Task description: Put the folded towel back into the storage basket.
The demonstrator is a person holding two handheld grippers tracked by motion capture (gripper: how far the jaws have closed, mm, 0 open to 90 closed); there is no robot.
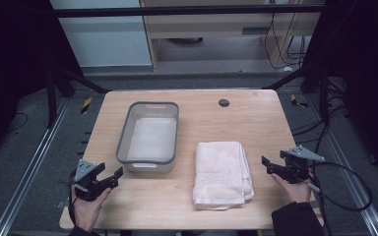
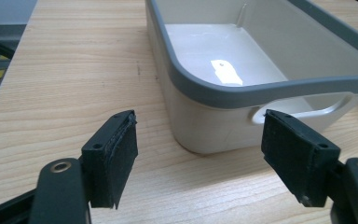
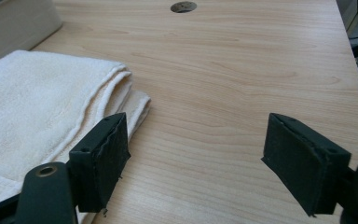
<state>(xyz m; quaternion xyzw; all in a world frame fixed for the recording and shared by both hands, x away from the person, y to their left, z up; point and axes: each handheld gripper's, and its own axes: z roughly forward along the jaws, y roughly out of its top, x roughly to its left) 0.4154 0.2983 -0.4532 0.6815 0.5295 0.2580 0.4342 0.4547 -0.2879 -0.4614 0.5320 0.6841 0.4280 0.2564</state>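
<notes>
A folded white towel [image 1: 222,173] lies on the wooden table [image 1: 256,123], front and right of centre. Left of it stands an empty grey-rimmed plastic bin [image 1: 150,137]. My left gripper [image 1: 115,176] hovers open at the table's front left corner, its jaws aimed at the bin's near corner [image 2: 205,98] with nothing between them. My right gripper [image 1: 267,164] is open just right of the towel [image 3: 37,102], a short gap off its folded edge, empty.
A small round grommet hole [image 1: 224,103] sits in the tabletop at the back. Metal rails [image 1: 34,162] run along both sides of the table. Black cables [image 1: 347,191] trail from the right gripper past the table's right edge.
</notes>
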